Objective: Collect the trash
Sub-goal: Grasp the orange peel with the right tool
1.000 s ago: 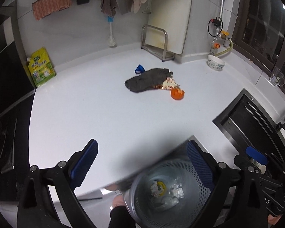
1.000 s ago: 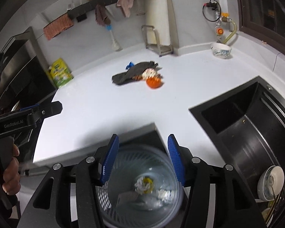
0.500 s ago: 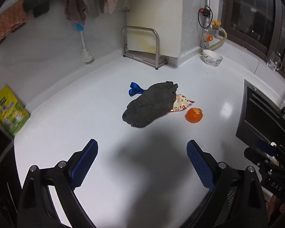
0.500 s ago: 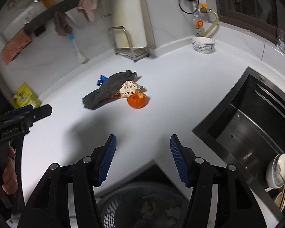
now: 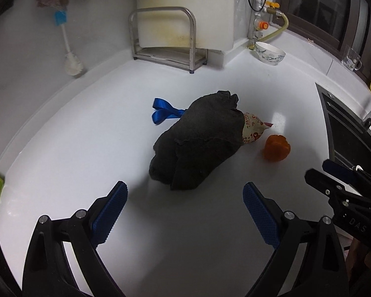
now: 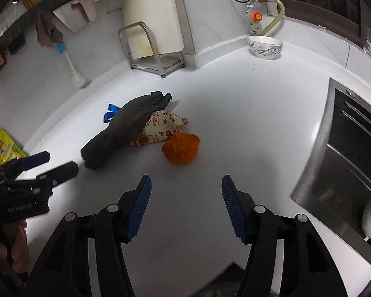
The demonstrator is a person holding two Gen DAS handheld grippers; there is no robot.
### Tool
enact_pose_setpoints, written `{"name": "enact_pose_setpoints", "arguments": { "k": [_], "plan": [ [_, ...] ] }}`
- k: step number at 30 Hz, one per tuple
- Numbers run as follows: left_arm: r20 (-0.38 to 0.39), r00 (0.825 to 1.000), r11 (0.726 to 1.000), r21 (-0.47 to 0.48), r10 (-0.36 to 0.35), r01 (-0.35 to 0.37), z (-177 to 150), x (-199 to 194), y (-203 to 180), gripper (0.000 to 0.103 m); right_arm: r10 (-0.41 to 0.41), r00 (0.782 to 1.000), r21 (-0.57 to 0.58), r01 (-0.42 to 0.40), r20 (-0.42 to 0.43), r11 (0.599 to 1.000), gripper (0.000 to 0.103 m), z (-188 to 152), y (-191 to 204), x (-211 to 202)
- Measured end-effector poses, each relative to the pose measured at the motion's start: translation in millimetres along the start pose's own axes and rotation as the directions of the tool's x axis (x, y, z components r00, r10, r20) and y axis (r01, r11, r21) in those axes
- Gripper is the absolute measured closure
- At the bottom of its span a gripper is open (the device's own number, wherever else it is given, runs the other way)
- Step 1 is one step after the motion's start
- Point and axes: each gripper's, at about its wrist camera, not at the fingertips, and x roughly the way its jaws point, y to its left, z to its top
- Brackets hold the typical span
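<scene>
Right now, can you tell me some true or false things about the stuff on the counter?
1. The dark cloth lies partly over the snack bag. True.
2. The orange peel sits inside the bowl. False: it lies on the counter beside the bag.
3. The right gripper holds the peel. False: it is open and empty.
4. A blue ribbon pokes out from behind the cloth. True.
5. The left gripper is open. True.

A white patterned ceramic bowl (image 6: pixel 265 47) sits near the wall; a steel rack (image 6: pixel 150 49) holds a white cutting board (image 6: pixel 150 12); a bottle brush (image 5: pixel 69 47) leans nearby.
</scene>
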Motion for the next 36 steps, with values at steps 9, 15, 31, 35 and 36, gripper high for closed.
{"name": "enact_pose_setpoints", "arguments": {
  "k": [9,15,31,35,36],
  "plan": [
    [0.013,0.999,0.999,0.021,-0.051,0.05,9.7,26.3,10.9,0.01,-0.032,0.999,-0.013,0.032,-0.018,0.999,0.046,13.1,14.0,41.3],
    [0.032,0.998,0.999,0.018,-0.049,0.049,15.9,32.2,21.2,0.01,-0.075,0.997,-0.029,0.075,-0.006,0.997,0.046,18.1,14.5,57.5],
    [0.051,0.997,0.998,0.015,-0.063,0.062,17.5,35.5,26.5,0.01,-0.098,0.995,-0.091,0.098,0.001,0.991,0.071,23.0,25.1,72.1],
    [0.042,0.997,0.998,0.028,-0.063,0.062,16.4,38.9,21.3,0.01,-0.084,0.996,-0.067,0.084,0.008,0.994,0.077,24.4,21.2,68.2],
    [0.039,0.997,0.997,0.028,-0.067,0.066,16.0,40.1,20.0,0.01,-0.085,0.996,-0.063,0.085,0.009,0.994,0.077,24.0,19.9,66.6]
  ]
}}
